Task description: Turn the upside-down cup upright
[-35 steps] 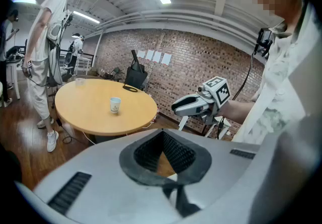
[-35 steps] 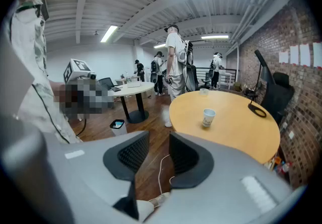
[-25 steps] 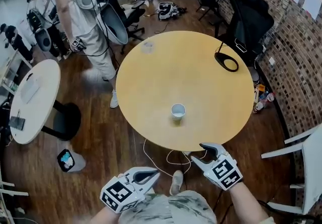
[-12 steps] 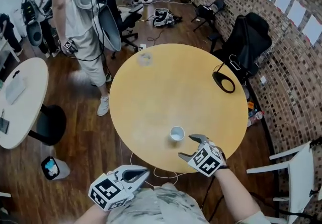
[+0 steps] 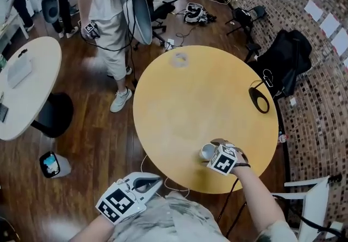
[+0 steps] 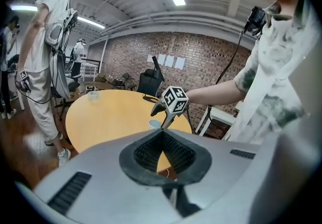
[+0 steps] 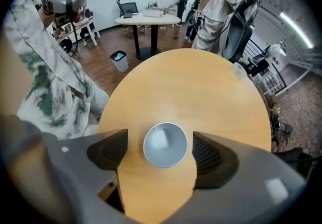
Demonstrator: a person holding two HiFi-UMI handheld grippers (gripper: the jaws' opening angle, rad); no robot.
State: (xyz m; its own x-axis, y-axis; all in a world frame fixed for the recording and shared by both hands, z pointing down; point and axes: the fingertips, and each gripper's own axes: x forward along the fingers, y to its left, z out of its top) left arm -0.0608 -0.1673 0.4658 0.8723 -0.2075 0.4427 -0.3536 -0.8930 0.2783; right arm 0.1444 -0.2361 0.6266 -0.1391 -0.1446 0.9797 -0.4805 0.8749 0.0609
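Observation:
A small pale-blue cup (image 5: 206, 152) stands on the round yellow table (image 5: 185, 99) near its front edge. In the right gripper view the cup (image 7: 165, 144) shows a rimmed round face; I cannot tell whether that is its mouth or its base. My right gripper (image 5: 210, 150) is open, one pad on each side of the cup with a gap to both. The left gripper view shows the right gripper (image 6: 158, 120) above the cup (image 6: 153, 124). My left gripper (image 5: 149, 183) hangs below the table edge by my body, its jaw tips together and empty.
A clear glass (image 5: 179, 59) sits at the table's far edge and a black ring-shaped object (image 5: 261, 99) at its right. A person (image 5: 114, 12) stands beyond the table. A white table (image 5: 22, 88), a small bin (image 5: 51, 163) and a white chair (image 5: 310, 197) stand around.
My right gripper has moved from off the table's front edge forward over the cup, so its jaws now straddle it. The left gripper stays low. The head view has shifted.

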